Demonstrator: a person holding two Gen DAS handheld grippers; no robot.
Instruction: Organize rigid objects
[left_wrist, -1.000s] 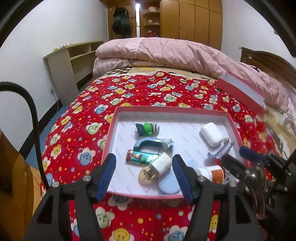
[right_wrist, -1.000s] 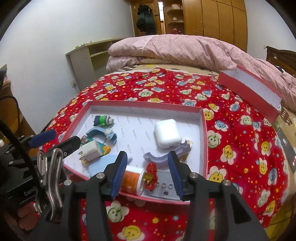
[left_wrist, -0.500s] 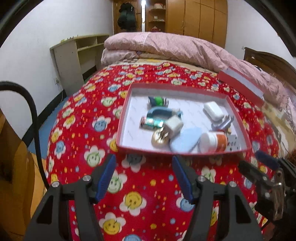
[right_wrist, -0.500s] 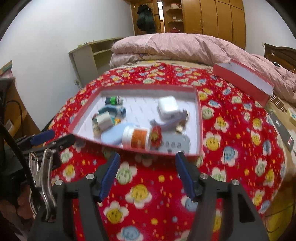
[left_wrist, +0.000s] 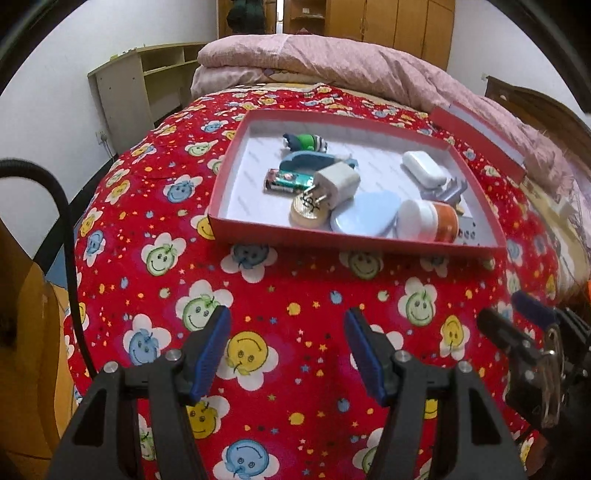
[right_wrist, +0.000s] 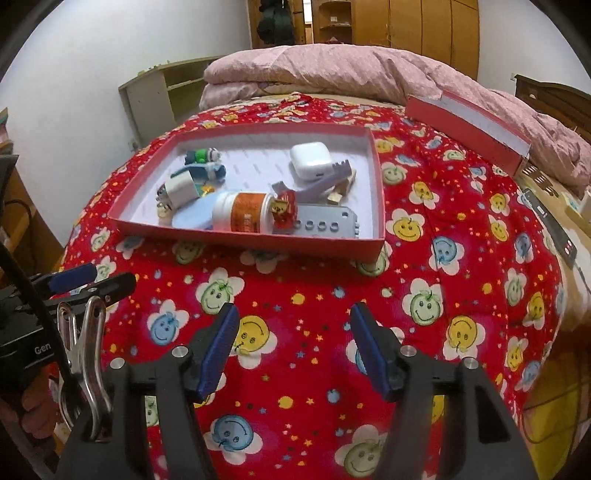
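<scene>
Left wrist view: left gripper (left_wrist: 288, 354) has backed off from over the shallow red cardboard tray (left_wrist: 343, 236) – a second ago its fingers framed the white plug adapter (left_wrist: 338, 182), now only the red smiley-flower bedspread (left_wrist: 295, 288) lies between them; jaws apart, empty

Right wrist view: right gripper (right_wrist: 293, 350) pulled back too, jaws just widened, nothing between – the orange-labelled white pill bottle (right_wrist: 243, 212) it straddled lies well ahead of the fingertips, in the tray. Looks like sorting is done, or a reset
</scene>
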